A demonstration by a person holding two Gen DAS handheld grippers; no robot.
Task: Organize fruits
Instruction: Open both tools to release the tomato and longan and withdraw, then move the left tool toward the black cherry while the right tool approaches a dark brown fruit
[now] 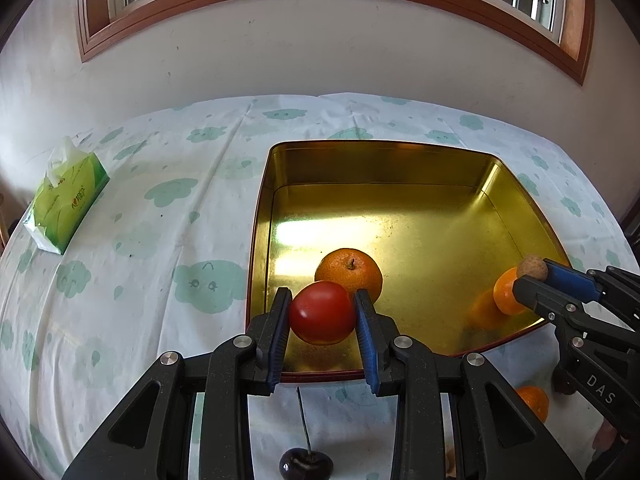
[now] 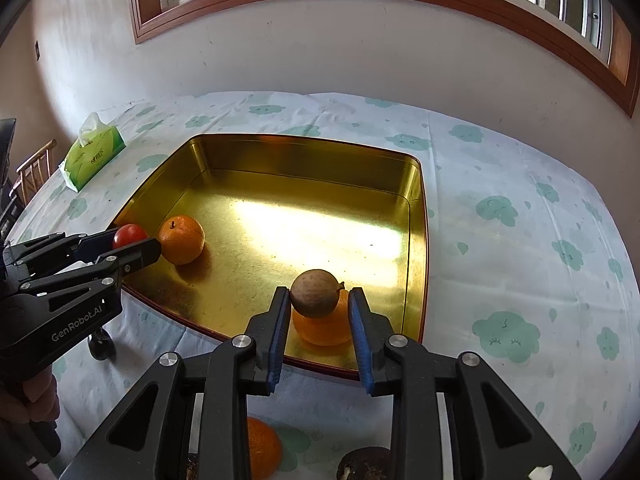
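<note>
My left gripper (image 1: 323,312) is shut on a red tomato (image 1: 322,313) and holds it over the near left corner of a gold tin tray (image 1: 400,152). An orange (image 1: 349,271) lies in the tray just behind it. My right gripper (image 2: 317,298) is shut on a small brown round fruit (image 2: 315,293) above a second orange (image 2: 322,326) near the tray's (image 2: 320,148) front right rim. The left gripper also shows in the right wrist view (image 2: 136,242), the right gripper in the left wrist view (image 1: 534,274).
A green tissue pack (image 1: 66,200) lies at the table's far left. On the cloth in front of the tray lie a dark cherry with a stem (image 1: 306,465), another orange (image 2: 262,448) and a dark fruit (image 2: 364,463). A wooden chair (image 2: 34,172) stands left.
</note>
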